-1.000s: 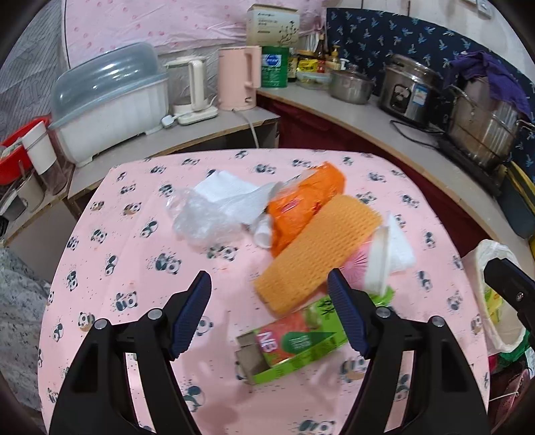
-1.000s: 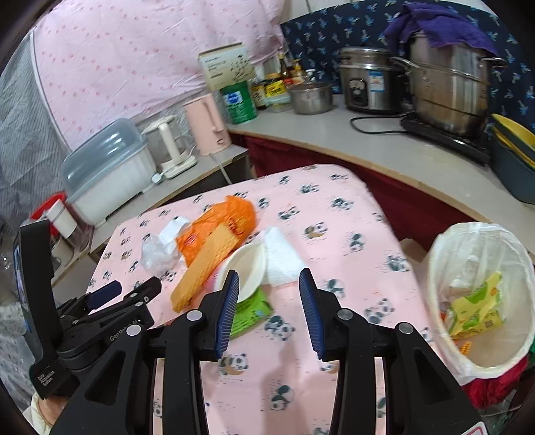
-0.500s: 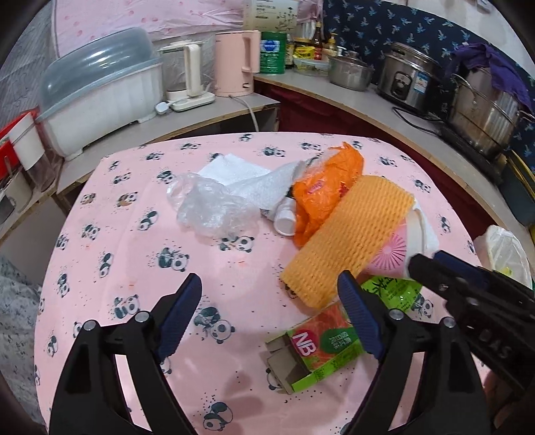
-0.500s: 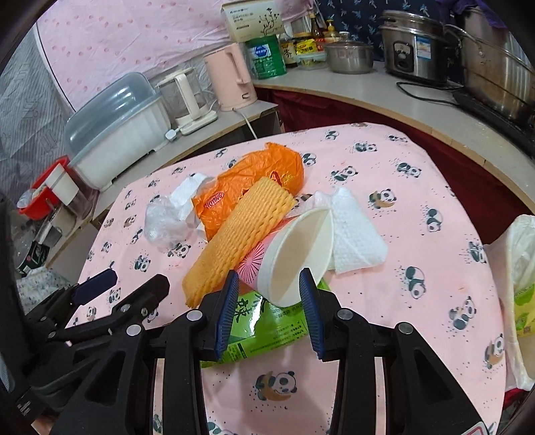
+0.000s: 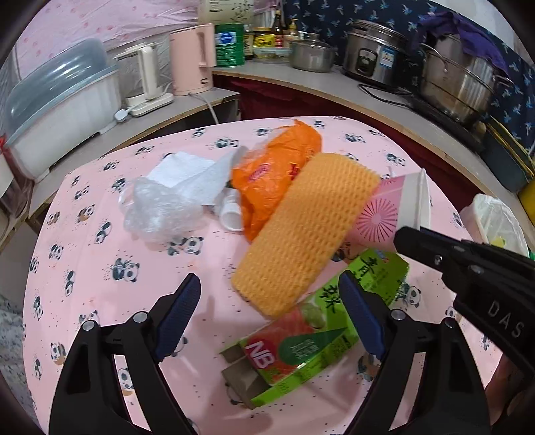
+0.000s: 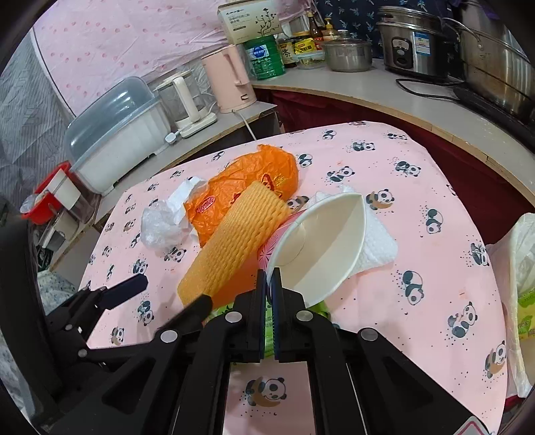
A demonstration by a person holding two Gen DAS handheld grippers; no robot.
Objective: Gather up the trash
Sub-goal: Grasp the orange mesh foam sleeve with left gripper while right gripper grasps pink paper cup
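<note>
We've got the R gripper (image 6: 269, 284) pinched on the paper cup (image 6: 321, 244) rim, table centre; L gripper (image 5: 271, 316) gapes w/ green carton (image 5: 301, 341) at its 5 o'clock. Risk: thin rim slips, cup drags the foam net (image 6: 234, 241).

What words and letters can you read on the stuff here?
"NB": green and red carton, which also bears Chinese characters.
"DAS": side of the right gripper.
Orange bag: red oval logo, too blurred to read.
Green tin, white box, bottles: print too small to read.
</note>
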